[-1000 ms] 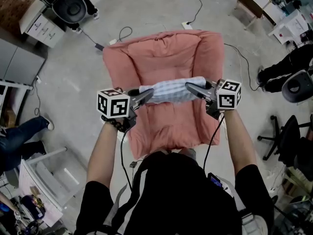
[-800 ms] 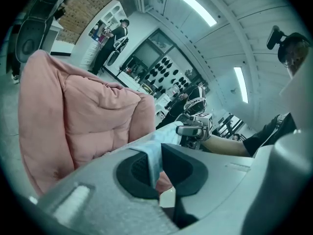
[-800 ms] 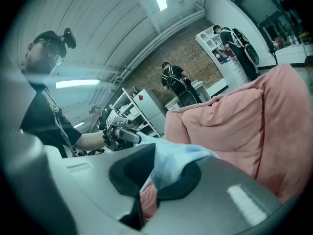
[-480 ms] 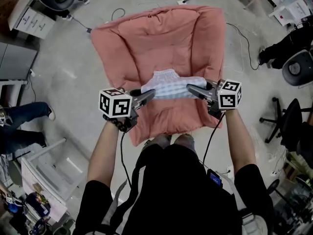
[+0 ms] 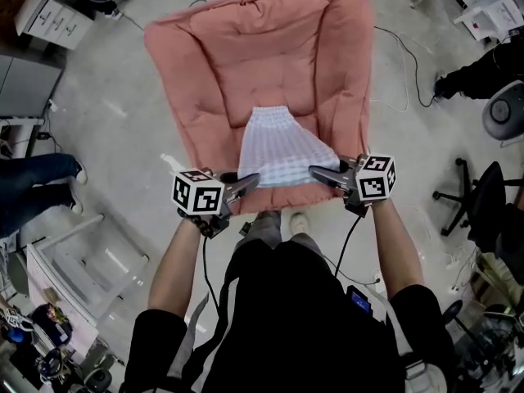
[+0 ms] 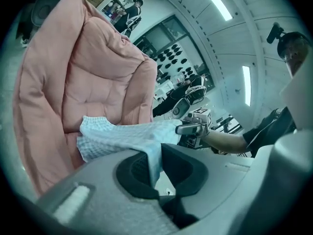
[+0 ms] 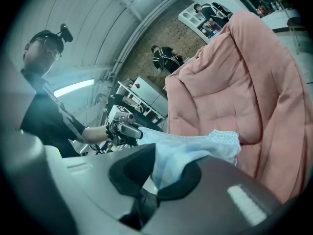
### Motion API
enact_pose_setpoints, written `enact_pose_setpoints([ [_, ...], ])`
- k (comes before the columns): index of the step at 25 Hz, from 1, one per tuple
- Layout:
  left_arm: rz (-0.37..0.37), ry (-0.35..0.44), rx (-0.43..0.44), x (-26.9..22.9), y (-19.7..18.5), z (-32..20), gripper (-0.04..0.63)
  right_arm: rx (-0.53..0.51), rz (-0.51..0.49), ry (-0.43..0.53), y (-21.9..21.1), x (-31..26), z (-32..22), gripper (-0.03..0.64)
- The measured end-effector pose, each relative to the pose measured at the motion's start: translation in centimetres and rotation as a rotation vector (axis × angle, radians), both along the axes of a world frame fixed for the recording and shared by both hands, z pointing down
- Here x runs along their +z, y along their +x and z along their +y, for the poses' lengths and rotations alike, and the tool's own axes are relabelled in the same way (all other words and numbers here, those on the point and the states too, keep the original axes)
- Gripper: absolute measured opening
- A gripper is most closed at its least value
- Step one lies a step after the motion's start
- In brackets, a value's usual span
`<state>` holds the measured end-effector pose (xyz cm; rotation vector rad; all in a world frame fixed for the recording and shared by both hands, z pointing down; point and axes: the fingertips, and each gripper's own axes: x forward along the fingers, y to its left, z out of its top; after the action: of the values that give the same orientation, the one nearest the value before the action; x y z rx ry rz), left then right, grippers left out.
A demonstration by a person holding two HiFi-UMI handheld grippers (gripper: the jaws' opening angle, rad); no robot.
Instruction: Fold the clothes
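Together the left gripper [image 5: 250,178] and right gripper [image 5: 314,170] pinch the pale checked garment [image 5: 277,142] by its near corners — jaws closed on cloth — its edge stretched between them, the rest lying on the pink padded chair [image 5: 246,47].

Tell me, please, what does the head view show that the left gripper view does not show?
Only the head view: the whole outline of the pink cushion on the grey floor, and a black office chair off to its right. Only the left gripper view: the left gripper up close, jaws shut on a corner of the checked cloth, and ceiling lights. Both: the cloth stretched between the two grippers over the cushion, and the right gripper holding its other corner.
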<state>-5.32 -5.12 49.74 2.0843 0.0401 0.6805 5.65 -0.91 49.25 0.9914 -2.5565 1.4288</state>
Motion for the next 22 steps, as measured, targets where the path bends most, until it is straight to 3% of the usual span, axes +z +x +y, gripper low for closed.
enact_pose_setpoints([
  [6, -0.078, 0.0, -0.026, 4.7, -1.7, 6.9, 0.02, -0.036, -0.005, -0.068, -1.8, 4.4, 7.1, 0.018],
  [13, -0.154, 0.034, -0.036, 10.1, -3.8, 14.8, 0.02, -0.115, 0.112, -0.089, -4.3, 9.8, 14.6, 0.018],
  [22, -0.136, 0.072, -0.127, 15.0, -6.4, 20.6, 0.021, -0.101, 0.158, -0.097, -6.6, 15.1, 20.8, 0.02],
])
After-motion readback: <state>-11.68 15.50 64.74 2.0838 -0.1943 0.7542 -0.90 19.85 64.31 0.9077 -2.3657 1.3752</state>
